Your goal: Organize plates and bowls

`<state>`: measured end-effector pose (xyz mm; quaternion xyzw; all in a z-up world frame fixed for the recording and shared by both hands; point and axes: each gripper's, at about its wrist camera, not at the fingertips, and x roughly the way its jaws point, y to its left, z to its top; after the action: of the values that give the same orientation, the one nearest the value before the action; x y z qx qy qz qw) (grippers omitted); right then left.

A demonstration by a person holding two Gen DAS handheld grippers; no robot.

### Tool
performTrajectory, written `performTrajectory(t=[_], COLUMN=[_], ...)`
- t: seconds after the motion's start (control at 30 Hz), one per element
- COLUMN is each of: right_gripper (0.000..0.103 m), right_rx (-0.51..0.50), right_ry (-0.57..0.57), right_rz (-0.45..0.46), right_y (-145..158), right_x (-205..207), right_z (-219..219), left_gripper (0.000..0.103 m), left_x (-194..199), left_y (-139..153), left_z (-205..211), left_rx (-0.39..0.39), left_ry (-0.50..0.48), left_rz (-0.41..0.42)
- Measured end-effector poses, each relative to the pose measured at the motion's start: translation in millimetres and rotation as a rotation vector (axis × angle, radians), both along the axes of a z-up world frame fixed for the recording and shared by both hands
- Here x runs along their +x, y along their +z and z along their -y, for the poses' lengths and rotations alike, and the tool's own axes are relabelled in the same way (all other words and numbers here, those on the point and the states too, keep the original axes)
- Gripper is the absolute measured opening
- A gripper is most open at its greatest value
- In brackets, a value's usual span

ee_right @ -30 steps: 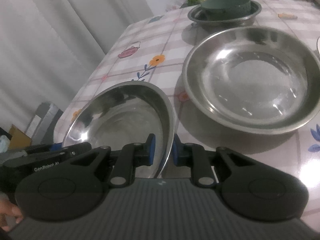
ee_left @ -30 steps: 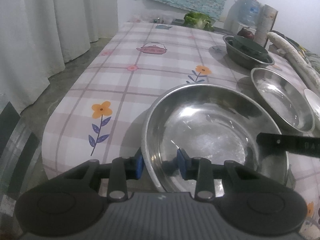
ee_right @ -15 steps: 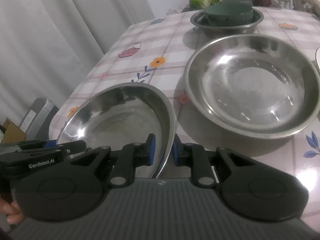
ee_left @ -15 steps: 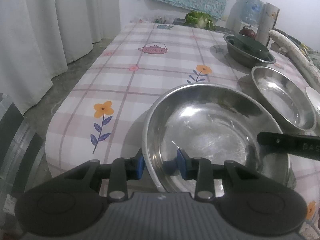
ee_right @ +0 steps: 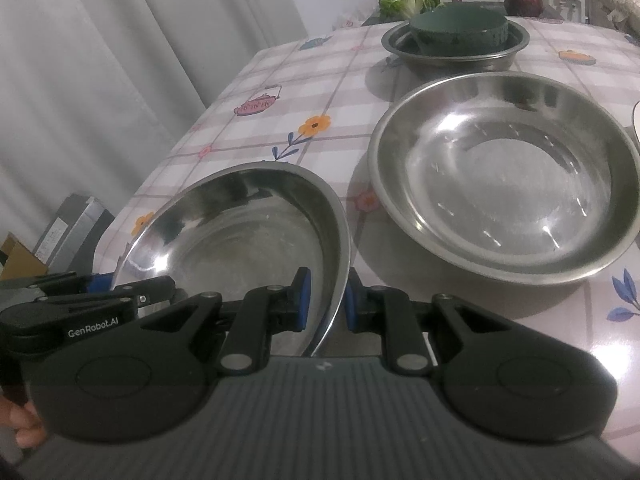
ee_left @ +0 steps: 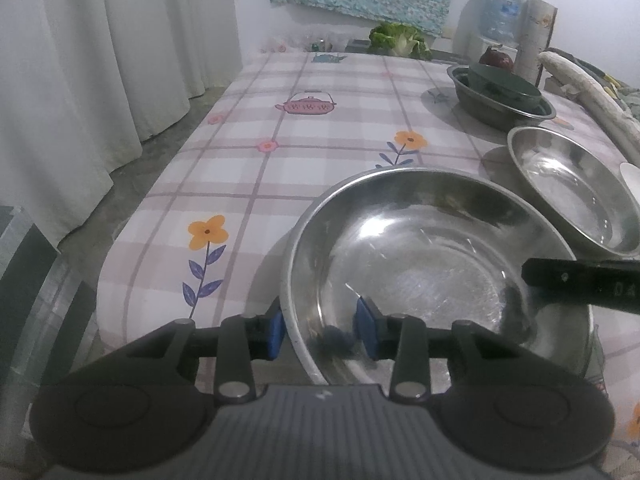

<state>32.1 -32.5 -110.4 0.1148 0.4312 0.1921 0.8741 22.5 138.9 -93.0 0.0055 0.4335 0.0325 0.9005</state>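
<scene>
**Steel dishes on the checked tablecloth, one held from two sides**

1. Wide shallow round steel dish point(ee_left: 432, 264), near edge of the table, at 6 o'clock in both wrist views. It is seen tilted in the right wrist view, its right rim raised.
2. Left gripper point(ee_left: 322, 326): the dish's left rim is straddled by the blue pads; the jaws are opening, the outer pad at the rim, a gap seen beside the inner pad.
3. Right gripper point(ee_right: 325, 304): nearly closed, the dish's right rim pinched between its blue pads.
4. Second shallow round steel dish point(ee_right: 508, 176), flat on the pink-and-white checked flower-print tablecloth point(ee_left: 304, 140), at 2 o'clock from the held dish, just beside it.
5. Dark green round bowl point(ee_right: 460, 28), nested in a smaller steel basin point(ee_right: 456, 54), at 1 o'clock, far end.
6. Green leafy vegetable point(ee_left: 396, 38) at 12 o'clock, at the far edge.
</scene>
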Motion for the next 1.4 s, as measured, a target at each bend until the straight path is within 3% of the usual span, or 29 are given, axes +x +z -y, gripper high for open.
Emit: performTrajectory(t=[0.97, 1.4], right_gripper=[0.017, 0.016], right_rx=[0.013, 0.003], right_ry=[0.011, 0.009], right_rz=[0.040, 0.012], right_y=[13.0, -0.3], right_x=[-4.3, -2.2], right_z=[0.4, 1.4], left_gripper=[0.038, 0.037], left_x=[-7.5, -4.7], left_y=[17.5, -0.3], left_z=[1.3, -5.7], left_rx=[0.027, -0.028], left_ry=[0.001, -0.007], left_rz=[0.050, -0.003])
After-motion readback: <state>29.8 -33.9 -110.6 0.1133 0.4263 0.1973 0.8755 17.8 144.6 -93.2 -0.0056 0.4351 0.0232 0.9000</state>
